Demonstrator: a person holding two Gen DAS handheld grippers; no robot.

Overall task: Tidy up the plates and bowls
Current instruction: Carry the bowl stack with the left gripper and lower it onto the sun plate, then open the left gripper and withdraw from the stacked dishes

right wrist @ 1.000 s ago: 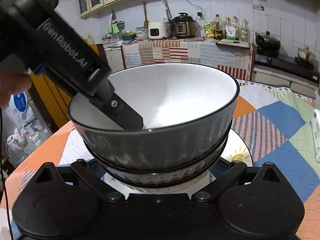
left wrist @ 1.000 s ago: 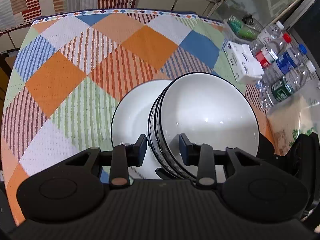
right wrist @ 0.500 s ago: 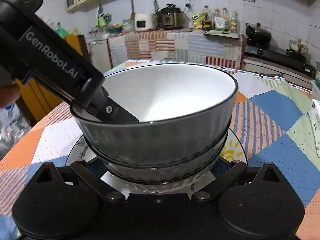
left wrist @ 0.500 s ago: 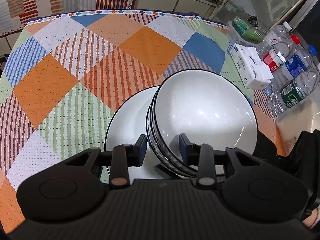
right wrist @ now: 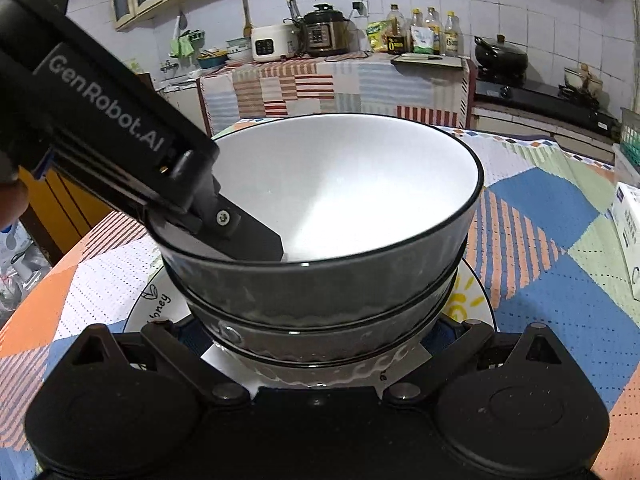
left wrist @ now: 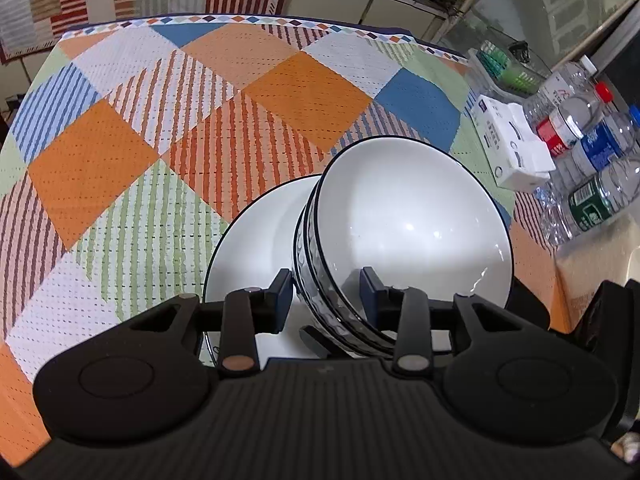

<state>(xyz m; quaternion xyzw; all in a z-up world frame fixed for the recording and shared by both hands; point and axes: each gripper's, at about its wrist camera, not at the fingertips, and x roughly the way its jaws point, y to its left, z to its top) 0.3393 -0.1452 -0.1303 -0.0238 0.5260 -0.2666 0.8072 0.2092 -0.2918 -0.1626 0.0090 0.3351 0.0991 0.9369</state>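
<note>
Two nested bowls [left wrist: 404, 232], white inside and dark ribbed outside, stand on a white plate [left wrist: 260, 240] with a black rim. My left gripper [left wrist: 326, 294] straddles the stack's near rim, one finger outside and one inside; the jaws stand a little wider than the rim, so it looks open. In the right wrist view the bowl stack [right wrist: 340, 208] fills the middle, with the left gripper's finger [right wrist: 244, 236] inside it. My right gripper [right wrist: 320, 336] holds the plate [right wrist: 472, 304] rim; its fingertips are hidden under the bowls.
A patchwork cloth [left wrist: 160, 140] covers the table. At its right edge lie a white tissue pack [left wrist: 512, 148], several plastic bottles [left wrist: 592, 160] and a green basket [left wrist: 508, 68]. A kitchen counter with cookers [right wrist: 320, 36] stands behind.
The plate and bowl stack have shifted slightly across the table toward the bottles. Both grippers kept their places on the stack.
</note>
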